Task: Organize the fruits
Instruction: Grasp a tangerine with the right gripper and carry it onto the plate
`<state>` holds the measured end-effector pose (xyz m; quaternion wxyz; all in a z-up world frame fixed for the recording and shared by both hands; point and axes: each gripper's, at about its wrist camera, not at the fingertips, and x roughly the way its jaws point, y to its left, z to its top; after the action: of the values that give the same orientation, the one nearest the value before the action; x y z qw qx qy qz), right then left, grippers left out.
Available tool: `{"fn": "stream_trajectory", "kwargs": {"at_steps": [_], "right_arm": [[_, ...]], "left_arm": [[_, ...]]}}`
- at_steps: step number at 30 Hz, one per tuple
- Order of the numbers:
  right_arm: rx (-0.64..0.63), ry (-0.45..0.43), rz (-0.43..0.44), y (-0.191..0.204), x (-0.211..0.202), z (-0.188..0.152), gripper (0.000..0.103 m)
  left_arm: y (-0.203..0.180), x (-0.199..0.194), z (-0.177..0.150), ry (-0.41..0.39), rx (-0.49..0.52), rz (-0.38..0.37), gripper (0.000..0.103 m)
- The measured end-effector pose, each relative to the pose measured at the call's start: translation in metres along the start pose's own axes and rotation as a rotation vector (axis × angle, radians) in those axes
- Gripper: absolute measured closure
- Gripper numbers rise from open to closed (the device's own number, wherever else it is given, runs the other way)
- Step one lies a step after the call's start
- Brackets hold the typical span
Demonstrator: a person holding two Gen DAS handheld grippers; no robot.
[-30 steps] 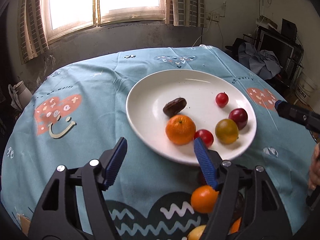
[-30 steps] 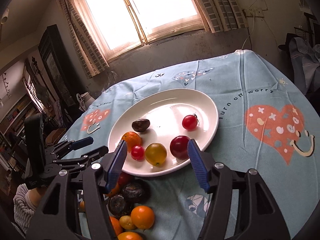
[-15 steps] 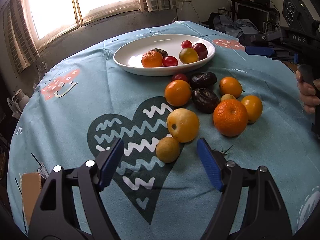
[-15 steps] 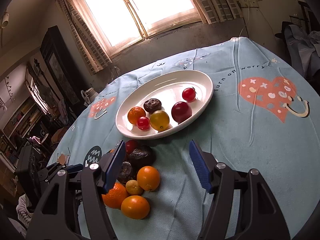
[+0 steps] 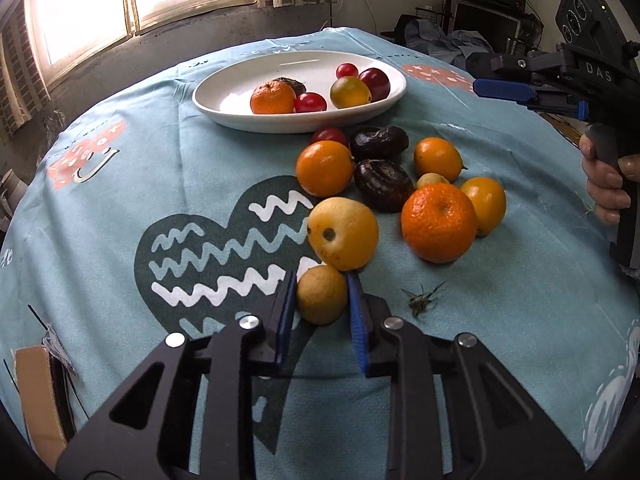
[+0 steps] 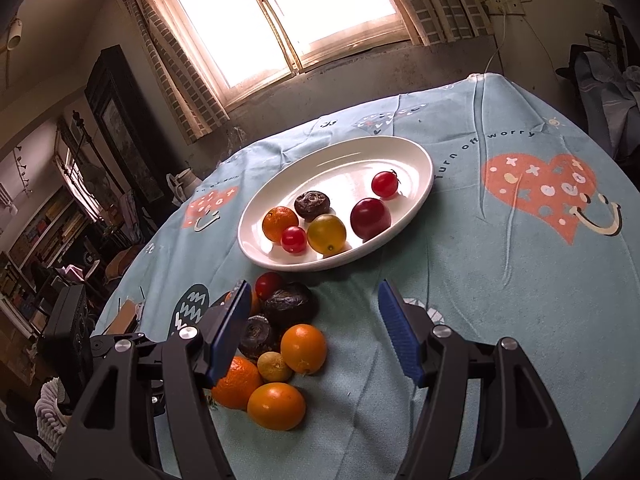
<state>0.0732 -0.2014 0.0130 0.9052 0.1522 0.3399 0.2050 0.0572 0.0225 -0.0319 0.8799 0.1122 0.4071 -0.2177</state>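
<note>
1. We record the left gripper (image 5: 322, 300) clamped on a small yellow fruit (image 5: 321, 295) at the near end of the loose pile; the fruit is roundish, its long axis running slightly near to far, its far end touching a larger yellow fruit (image 5: 343, 233).
2. The right gripper (image 6: 316, 332) hangs wide apart, gripping nothing, above the tablecloth (image 6: 500, 280) just near the plate.
3. The white oval plate (image 6: 416, 152) holds six pieces: a mandarin (image 6: 280, 223), two small red tomatoes, a dark wrinkled fruit, a yellow-green one and a dark red one.
4. We see bare cloth left of the pile and right of the plate.
</note>
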Motion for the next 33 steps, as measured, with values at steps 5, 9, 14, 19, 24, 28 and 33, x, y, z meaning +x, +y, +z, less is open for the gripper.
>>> {"fn": "stream_trajectory", "kwargs": {"at_steps": [5, 9, 14, 19, 24, 28, 33], "right_arm": [[-0.132, 0.082, 0.028, 0.025, -0.002, -0.027, 0.037], [-0.219, 0.16, 0.011, 0.039, 0.009, -0.048, 0.037], [-0.257, 0.223, 0.006, 0.046, 0.022, -0.058, 0.052], [-0.227, 0.255, 0.027, 0.039, 0.029, -0.058, 0.054], [-0.171, 0.281, 0.069, 0.031, 0.033, -0.057, 0.059], [-0.18, 0.252, 0.085, 0.033, 0.027, -0.054, 0.06], [-0.149, 0.134, 0.077, 0.029, 0.003, -0.035, 0.06]], "left_arm": [[0.009, -0.004, 0.0, -0.018, -0.039, 0.022, 0.077], [0.012, -0.004, 0.0, -0.019, -0.056, 0.026, 0.077], [0.012, -0.002, 0.0, -0.006, -0.051, 0.024, 0.077], [0.012, 0.002, 0.001, 0.009, -0.056, 0.016, 0.077], [0.016, 0.005, 0.001, 0.015, -0.076, -0.002, 0.077], [0.013, -0.002, 0.001, -0.018, -0.061, 0.016, 0.077], [0.018, -0.021, 0.025, -0.093, -0.082, 0.039, 0.077]]}}
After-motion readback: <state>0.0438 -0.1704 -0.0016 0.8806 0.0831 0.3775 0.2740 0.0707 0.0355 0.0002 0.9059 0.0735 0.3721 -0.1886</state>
